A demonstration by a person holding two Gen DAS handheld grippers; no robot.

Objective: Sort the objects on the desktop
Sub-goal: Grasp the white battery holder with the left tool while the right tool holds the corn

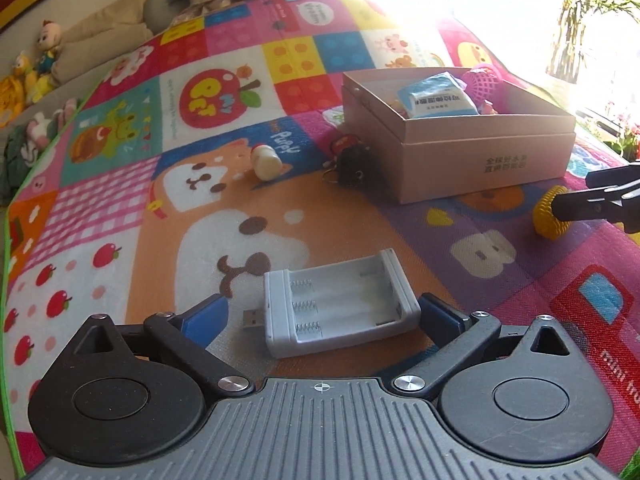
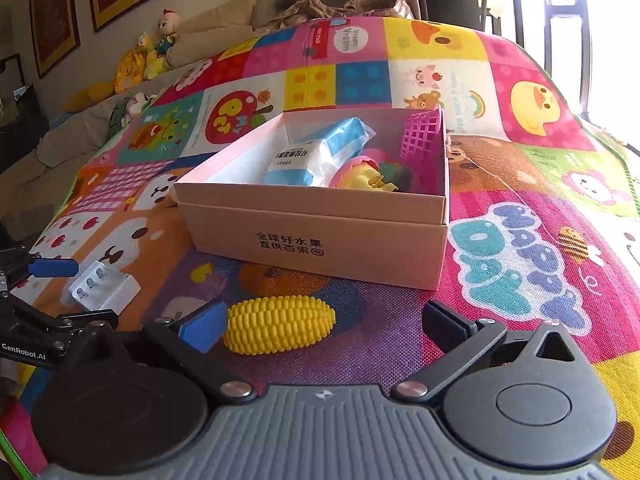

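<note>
A grey battery charger (image 1: 338, 304) with a USB plug lies on the colourful mat between the fingers of my open left gripper (image 1: 324, 312); it also shows in the right wrist view (image 2: 105, 285). A yellow toy corn (image 2: 280, 324) lies between the fingers of my open right gripper (image 2: 326, 326), close to the left pad; it also shows in the left wrist view (image 1: 548, 218). The open cardboard box (image 2: 320, 236) holds a blue tissue pack (image 2: 316, 152), a pink basket (image 2: 424, 136) and a small toy.
A small white bottle (image 1: 266, 162) and a dark keychain toy (image 1: 352, 162) lie on the mat left of the box (image 1: 460, 160). Plush toys and cushions sit on the sofa behind the mat. Bright window light falls from the right.
</note>
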